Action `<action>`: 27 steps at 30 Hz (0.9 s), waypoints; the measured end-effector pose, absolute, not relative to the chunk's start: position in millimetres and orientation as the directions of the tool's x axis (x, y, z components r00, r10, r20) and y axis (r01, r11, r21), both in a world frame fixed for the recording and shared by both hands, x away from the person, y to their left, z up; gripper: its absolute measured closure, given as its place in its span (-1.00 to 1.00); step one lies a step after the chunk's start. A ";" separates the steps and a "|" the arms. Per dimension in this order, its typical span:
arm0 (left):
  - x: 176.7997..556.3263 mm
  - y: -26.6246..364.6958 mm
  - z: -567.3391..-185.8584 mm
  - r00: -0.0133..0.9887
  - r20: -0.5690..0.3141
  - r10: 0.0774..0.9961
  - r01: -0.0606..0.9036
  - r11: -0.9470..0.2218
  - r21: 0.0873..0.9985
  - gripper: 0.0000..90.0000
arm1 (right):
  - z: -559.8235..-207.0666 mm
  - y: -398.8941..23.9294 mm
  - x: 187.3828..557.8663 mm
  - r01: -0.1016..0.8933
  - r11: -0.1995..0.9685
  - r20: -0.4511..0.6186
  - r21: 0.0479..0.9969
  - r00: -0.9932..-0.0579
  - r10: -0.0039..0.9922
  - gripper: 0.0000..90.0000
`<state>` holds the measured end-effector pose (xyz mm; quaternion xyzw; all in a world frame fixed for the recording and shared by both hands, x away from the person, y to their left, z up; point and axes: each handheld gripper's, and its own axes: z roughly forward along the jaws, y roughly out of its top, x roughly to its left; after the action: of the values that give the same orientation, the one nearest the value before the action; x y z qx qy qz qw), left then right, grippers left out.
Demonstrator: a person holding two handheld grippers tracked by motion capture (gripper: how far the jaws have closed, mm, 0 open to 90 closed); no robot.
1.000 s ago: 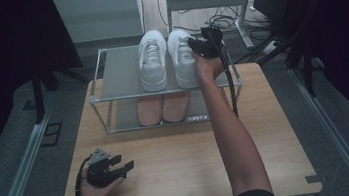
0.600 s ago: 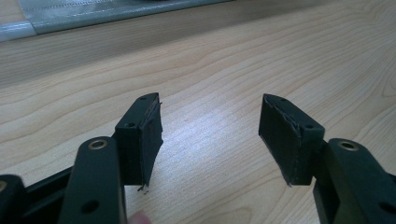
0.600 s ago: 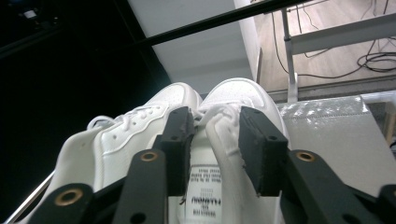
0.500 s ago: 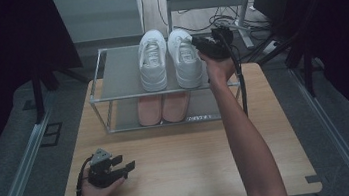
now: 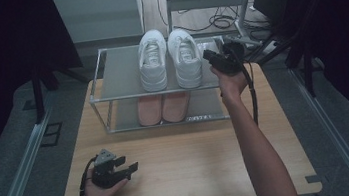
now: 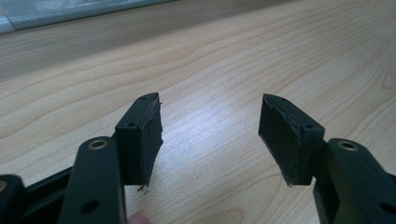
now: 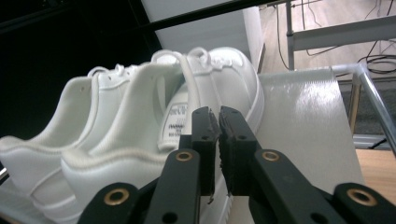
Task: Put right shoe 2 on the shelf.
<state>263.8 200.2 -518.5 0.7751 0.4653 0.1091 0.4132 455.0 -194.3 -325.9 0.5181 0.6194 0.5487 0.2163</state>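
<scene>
Hiding the white sneaker's (image 7: 154, 140) side, right gripper (image 7: 218, 126) jaws closed empty; left gripper (image 6: 210, 135) open.

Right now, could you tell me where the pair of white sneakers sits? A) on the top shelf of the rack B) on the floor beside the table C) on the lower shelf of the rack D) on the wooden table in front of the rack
A: the white sneakers stand side by side on the rack's top shelf, above a pinkish pair on the lower shelf.

Smooth white leather, seemingly faintly glossy, is shown on the sneakers (image 5: 167, 58); beneath them, the rack (image 5: 119, 77) is framed in shiny metal, on a matt wood-grain table (image 5: 190, 161).
</scene>
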 end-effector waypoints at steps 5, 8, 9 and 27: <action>263.9 199.3 -519.1 0.545 -0.213 0.811 0.631 -0.230 0.740 -0.12 | -333.8 -196.2 452.8 0.421 -0.138 0.312 0.896 -0.378 0.872 0.93; 264.0 199.5 -519.1 0.544 -0.212 0.812 0.632 -0.230 0.740 -0.12 | -340.2 -195.0 451.2 0.437 -0.128 0.316 0.891 -0.392 0.864 0.94; 263.9 199.6 -518.9 0.543 -0.212 0.812 0.634 -0.231 0.738 -0.12 | -341.7 -194.5 451.0 0.437 -0.128 0.317 0.890 -0.392 0.864 0.95; 263.5 198.5 -518.9 0.544 -0.211 0.812 0.634 -0.233 0.737 -0.12 | -355.3 -189.6 445.9 0.454 -0.122 0.324 0.883 -0.398 0.858 1.00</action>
<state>263.5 198.5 -518.9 0.7775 0.4651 0.1088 0.4091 445.9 -189.6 -355.3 0.5158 0.6358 0.5431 0.1862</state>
